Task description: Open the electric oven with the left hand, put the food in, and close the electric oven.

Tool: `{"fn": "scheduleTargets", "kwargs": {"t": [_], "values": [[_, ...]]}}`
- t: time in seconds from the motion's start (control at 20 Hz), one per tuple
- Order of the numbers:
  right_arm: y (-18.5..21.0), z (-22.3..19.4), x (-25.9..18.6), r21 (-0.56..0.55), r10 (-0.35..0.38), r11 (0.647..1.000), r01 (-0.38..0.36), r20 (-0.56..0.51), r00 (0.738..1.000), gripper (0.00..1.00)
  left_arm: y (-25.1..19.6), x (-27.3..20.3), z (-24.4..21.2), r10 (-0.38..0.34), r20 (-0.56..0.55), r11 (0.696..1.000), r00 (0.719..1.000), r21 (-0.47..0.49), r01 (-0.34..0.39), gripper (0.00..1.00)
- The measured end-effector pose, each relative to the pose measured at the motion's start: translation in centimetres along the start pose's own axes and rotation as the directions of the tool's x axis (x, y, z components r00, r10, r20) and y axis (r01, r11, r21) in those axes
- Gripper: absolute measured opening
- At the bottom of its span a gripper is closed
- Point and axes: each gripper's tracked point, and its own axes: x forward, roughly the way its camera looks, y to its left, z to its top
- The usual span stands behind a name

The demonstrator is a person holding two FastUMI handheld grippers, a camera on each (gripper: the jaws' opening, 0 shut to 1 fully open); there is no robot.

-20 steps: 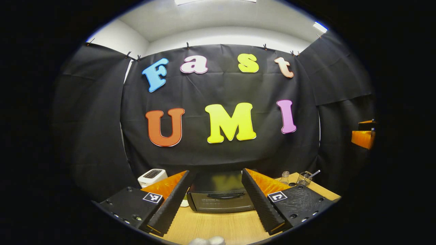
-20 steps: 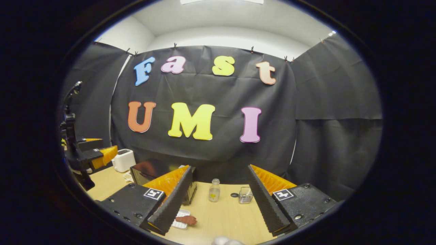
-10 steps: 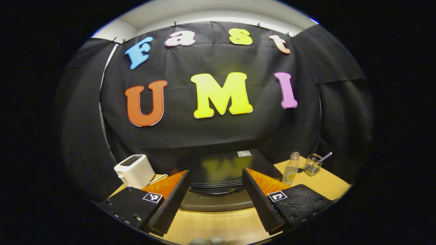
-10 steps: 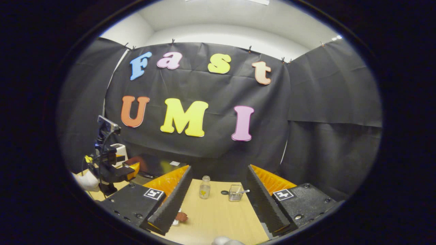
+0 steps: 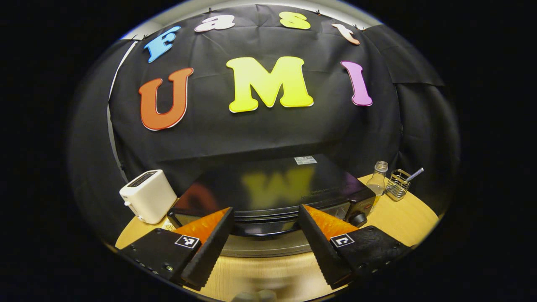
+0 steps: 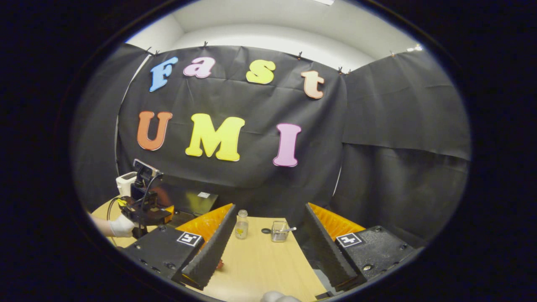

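Two grippers stand with the fingers spread wide and hold nothing. In the left gripper view the left gripper is just in front of the oven at lower centre, door closed; a toaster sits at lower left, a bottle and a wire basket at right. In the right gripper view the right gripper hangs over the surface; the food peeks out beside its left finger
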Motion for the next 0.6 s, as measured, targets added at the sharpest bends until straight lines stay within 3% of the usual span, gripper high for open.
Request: {"fn": "scheduleTargets", "kwargs": {"t": [0.25, 0.6], "values": [[1.2, -0.4, 0.0, 0.007, 0.027, 1.0, -0.027, -0.01, 1.0, 1.0, 0.4, -0.3, -0.5, 0.012, -0.027, 0.998, 1.0, -0.056, -0.014, 0.98], [1.7, -0.5, -0.6, 0.008, 0.048, 0.999, -0.048, -0.006, 0.999, 1.0, 0.2, -2.3, -1.4, 0.008, -0.024, 0.999, 1.0, -0.036, -0.009, 0.97]]}}
